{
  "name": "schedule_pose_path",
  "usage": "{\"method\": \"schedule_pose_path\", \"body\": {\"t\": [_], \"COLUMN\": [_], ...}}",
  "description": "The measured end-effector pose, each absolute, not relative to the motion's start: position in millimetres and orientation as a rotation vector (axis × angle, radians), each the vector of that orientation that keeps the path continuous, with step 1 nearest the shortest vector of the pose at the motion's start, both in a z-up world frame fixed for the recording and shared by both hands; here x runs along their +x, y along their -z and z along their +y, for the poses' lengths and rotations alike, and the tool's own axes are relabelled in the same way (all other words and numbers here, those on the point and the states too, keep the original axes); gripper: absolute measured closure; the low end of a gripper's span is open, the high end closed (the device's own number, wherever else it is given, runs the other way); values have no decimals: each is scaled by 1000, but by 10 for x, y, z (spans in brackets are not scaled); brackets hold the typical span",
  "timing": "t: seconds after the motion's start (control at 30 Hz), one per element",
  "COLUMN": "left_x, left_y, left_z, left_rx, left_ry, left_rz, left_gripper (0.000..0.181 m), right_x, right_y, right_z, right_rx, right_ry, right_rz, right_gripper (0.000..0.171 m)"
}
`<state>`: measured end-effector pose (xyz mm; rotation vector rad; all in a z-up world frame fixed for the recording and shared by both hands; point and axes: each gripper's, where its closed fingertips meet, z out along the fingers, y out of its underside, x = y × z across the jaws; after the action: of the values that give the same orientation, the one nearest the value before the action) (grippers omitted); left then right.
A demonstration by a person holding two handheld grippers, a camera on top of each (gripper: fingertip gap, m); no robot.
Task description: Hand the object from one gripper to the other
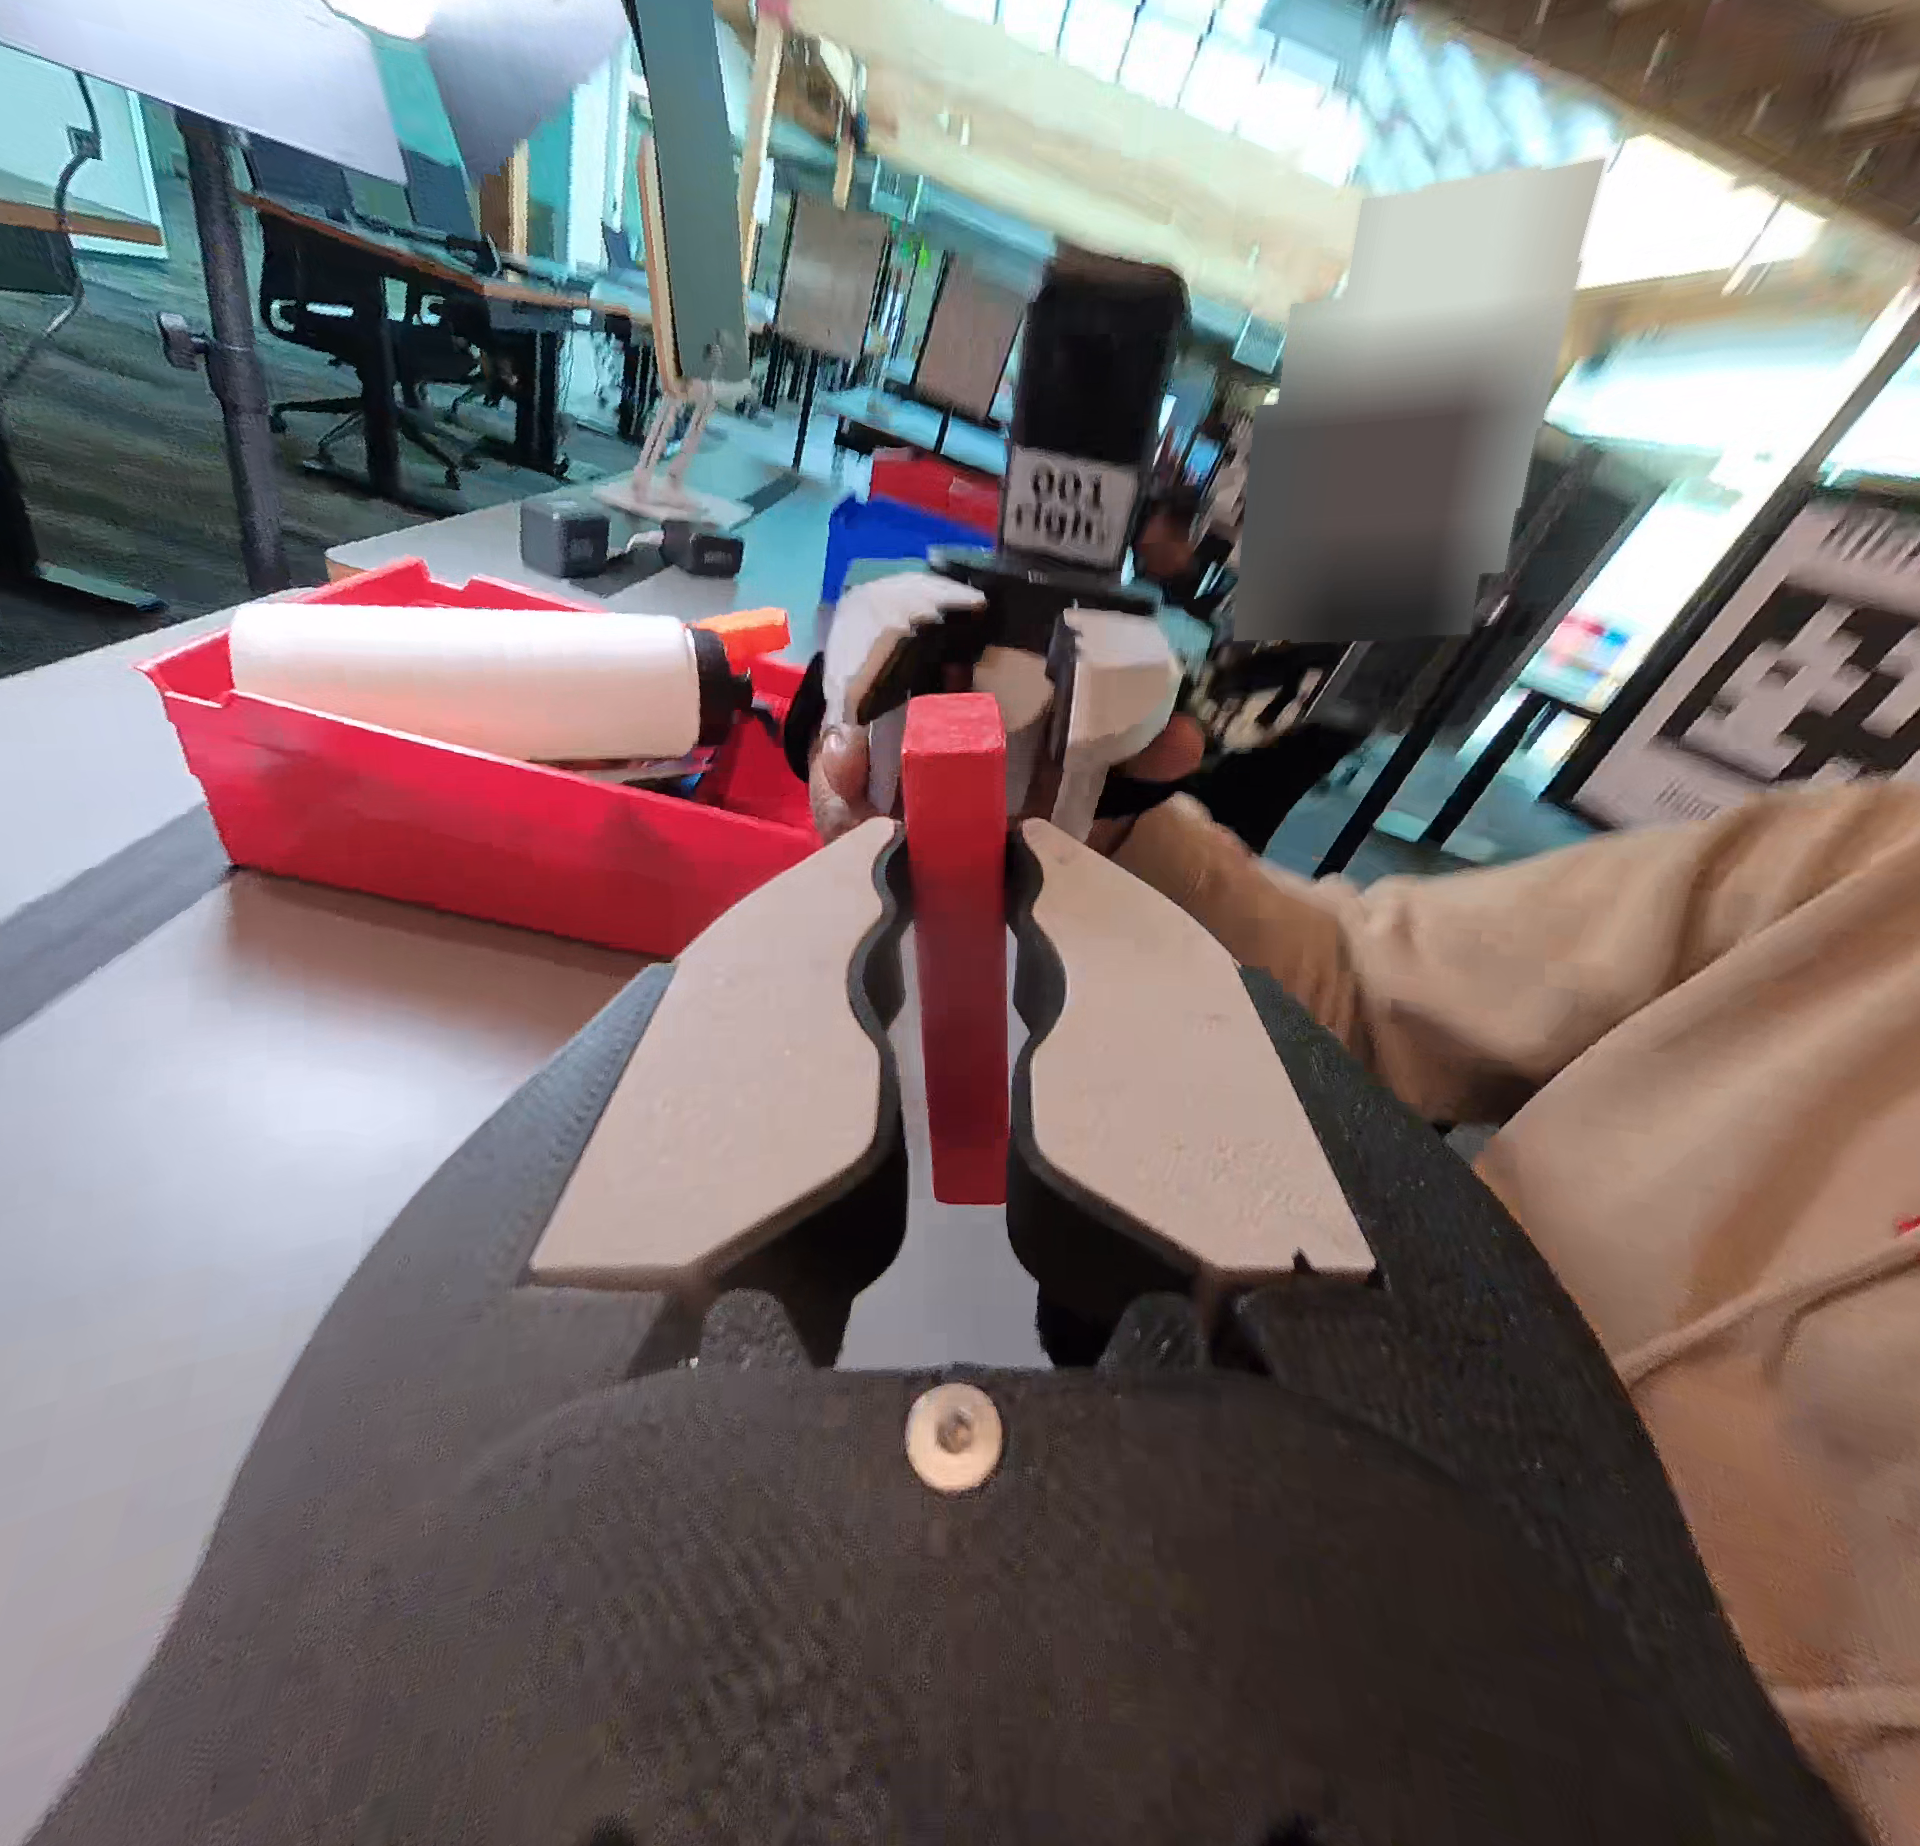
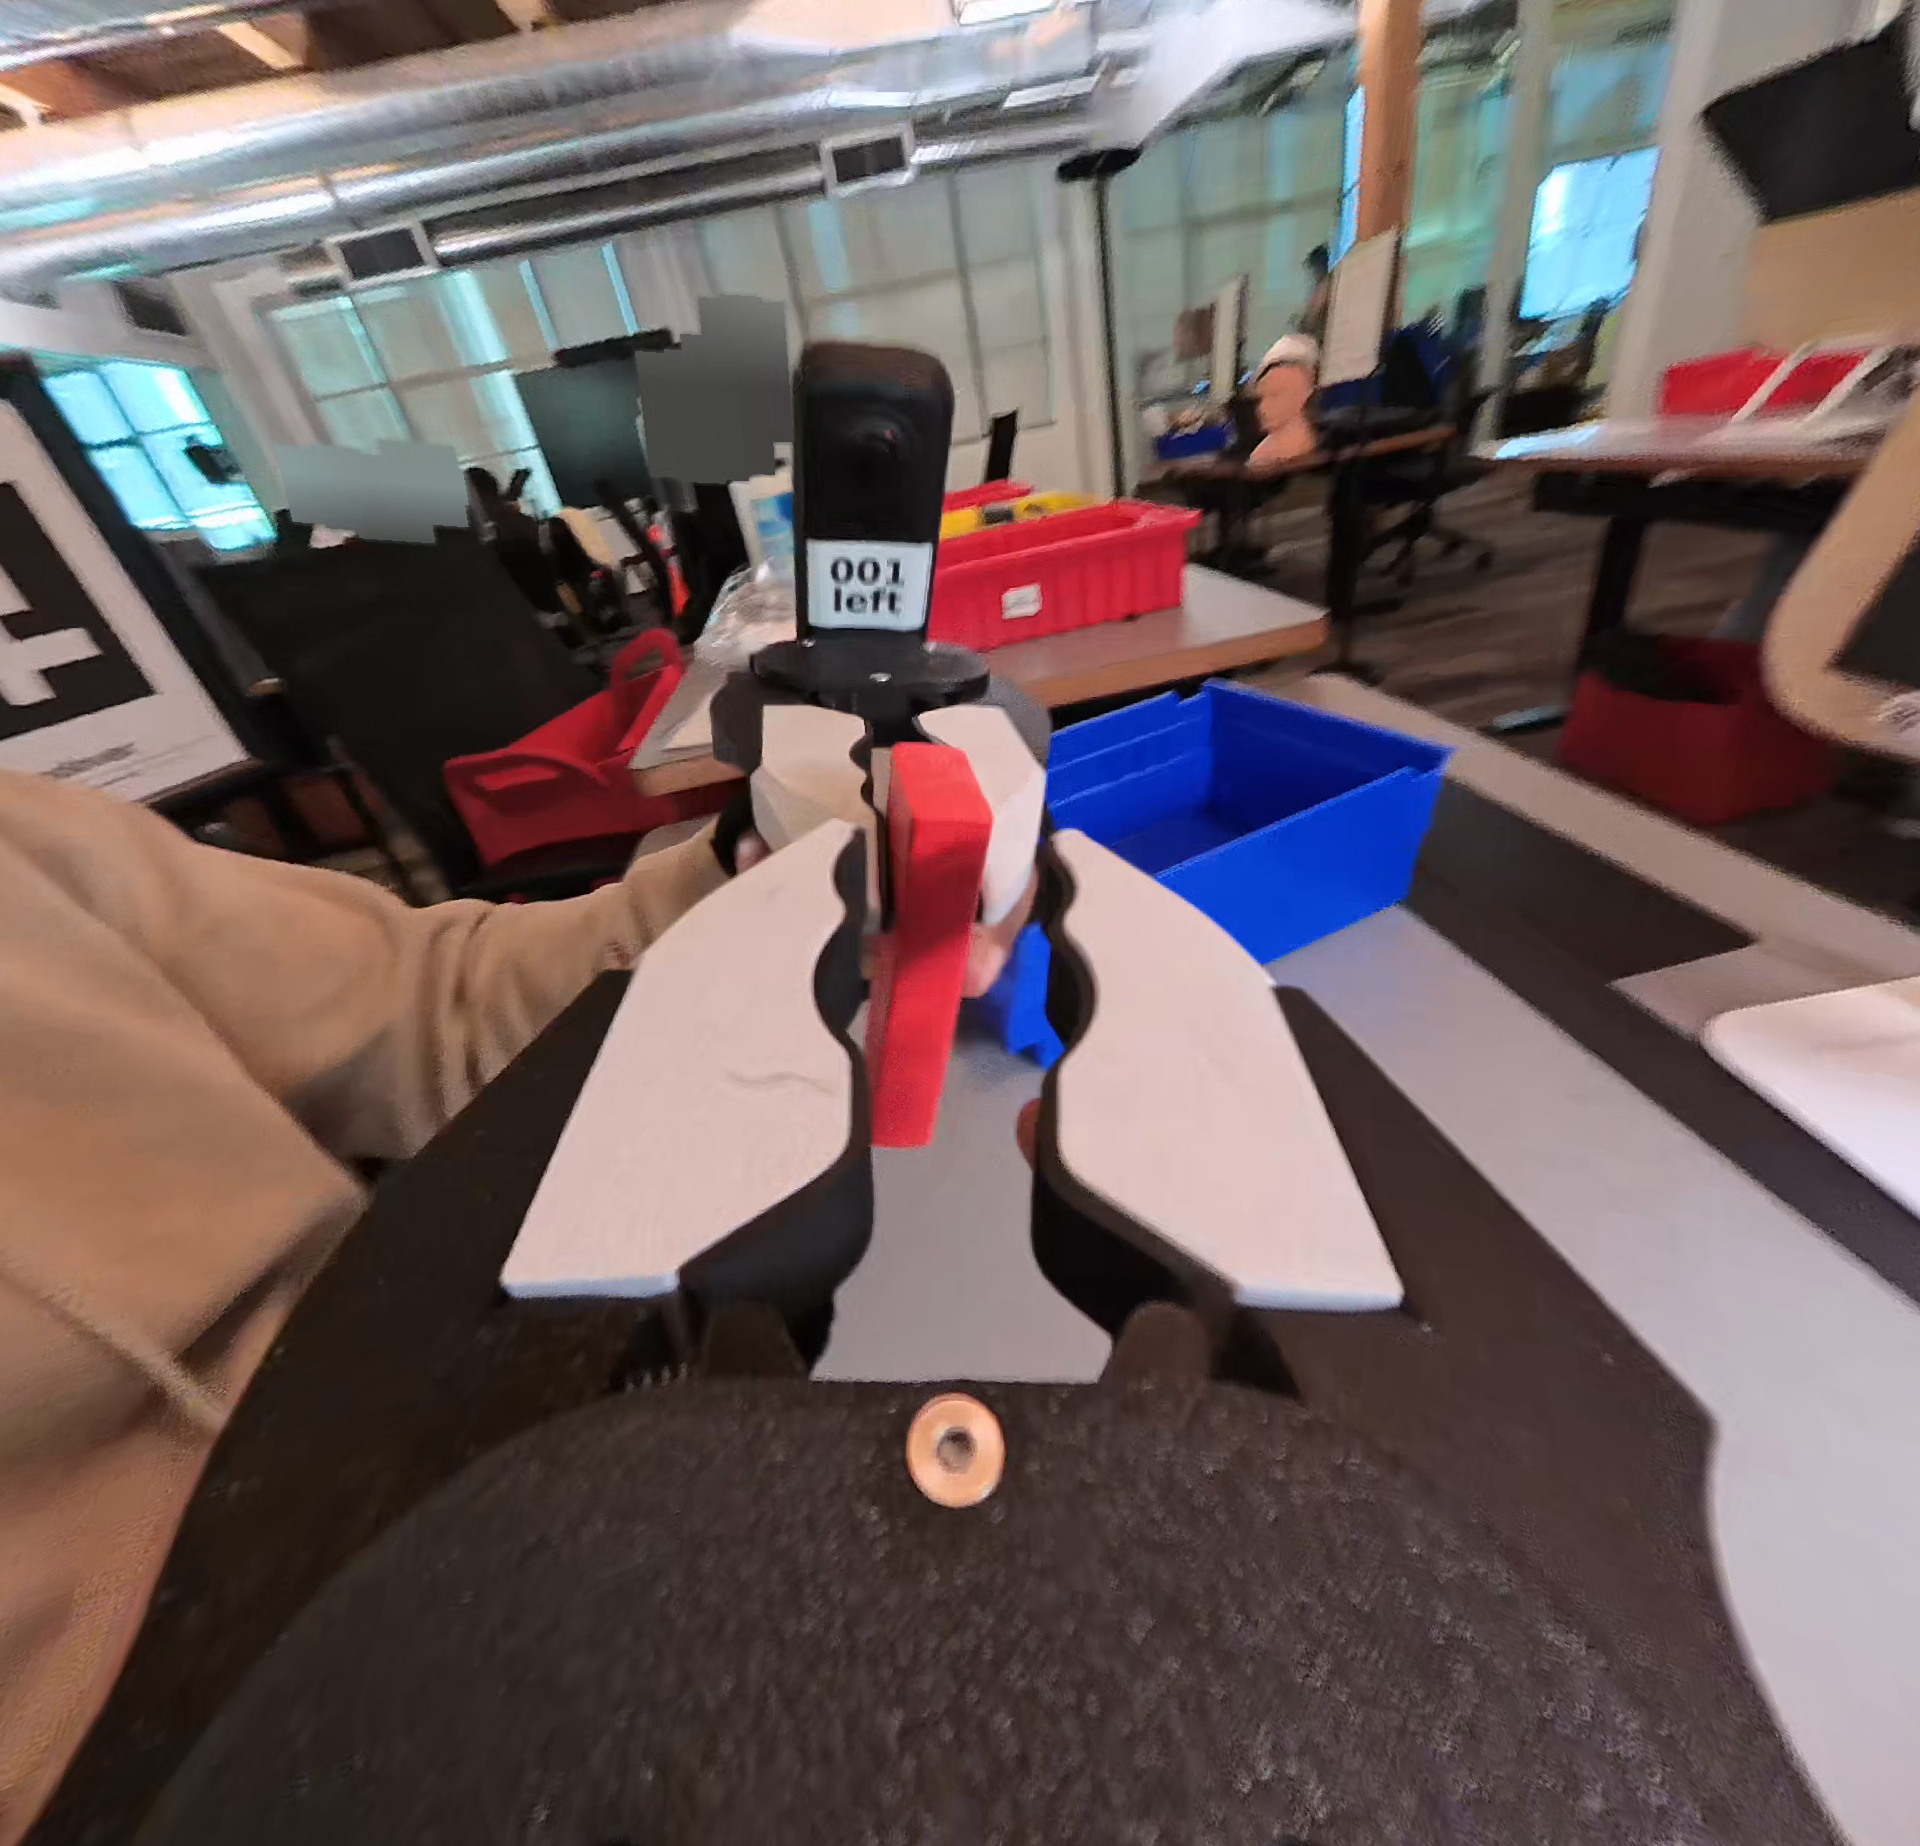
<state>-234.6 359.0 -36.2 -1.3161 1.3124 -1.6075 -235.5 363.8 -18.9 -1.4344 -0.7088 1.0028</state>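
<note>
The left gripper (image 1: pixel 956 840) is closed on a red block (image 1: pixel 956 965), which stands upright above the table (image 1: pixel 260 1069). The right gripper (image 2: pixel 951 851) faces it with fingers spread around the block's other end, not clamping it. A red bin (image 1: pixel 468 820) sits at the table's left side, a blue bin (image 2: pixel 1299 840) at its right.

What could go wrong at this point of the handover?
The left hand-held gripper clamps the long red wooden block, while the right hand-held gripper is open around its other end. 1) Releasing left before right shuts would likely drop the block onto the grey table. 2) In the right wrist view the block sits tilted and off-centre, against one finger, so closing could twist it.
</note>
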Motion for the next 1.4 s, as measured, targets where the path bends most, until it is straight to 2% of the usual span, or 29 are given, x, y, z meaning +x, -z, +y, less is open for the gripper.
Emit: {"method": "schedule_pose_path", "body": {"t": [0.2, 0.3, 0.4, 0.53, 0.6, 0.7, 0.77, 0.87, 1.07, 1.13, 1.2, 1.4], "left_x": [-2581, -2678, -2643, -2548, -2528, -2531, -2589, -2718, -2674, -2610, -2580, -2529], "left_y": [8, -6, -12, -65, -107, -172, -234, -230, 144, 210, 258, 187], "left_z": [4134, 4387, 4340, 4135, 4053, 3978, 3945, 3869, 3417, 3301, 3222, 3501], "left_rx": [-1268, -1256, -1237, -1203, -1169, -1134, -1081, -1010, -945, -918, -910, -1090], "left_ry": [1930, 1896, 1887, 1986, 2028, 2064, 2010, 1792, 1308, 1218, 1208, 1299], "left_rz": [738, 463, 378, 335, 324, 421, 588, 902, 1476, 1546, 1592, 1428], "left_gripper": [165, 165, 165, 165, 165, 164, 151, 143, 120, 125, 146, 146], "right_x": [-2289, -2384, -2488, -2496, -2499, -2458, -2425, -2295, -2216, -2272, -2320, -2185], "right_y": [283, 253, 294, 264, 234, 152, 85, 84, 130, 223, 326, 220], "right_z": [3750, 3885, 3920, 3878, 3830, 3780, 3698, 3537, 3185, 3121, 3098, 3357], "right_rx": [-1395, -1316, -1229, -1104, -1071, -1075, -1088, -1176, -1242, -1270, -1301, -1285], "right_ry": [-648, -420, -90, 230, 269, 258, 131, -102, -506, -585, -619, -515], "right_rz": [-793, -689, -677, -699, -709, -771, -858, -1009, -1152, -1207, -1251, -1083], "right_gripper": [121, 117, 114, 119, 136, 137, 137, 137, 137, 137, 137, 136]}}
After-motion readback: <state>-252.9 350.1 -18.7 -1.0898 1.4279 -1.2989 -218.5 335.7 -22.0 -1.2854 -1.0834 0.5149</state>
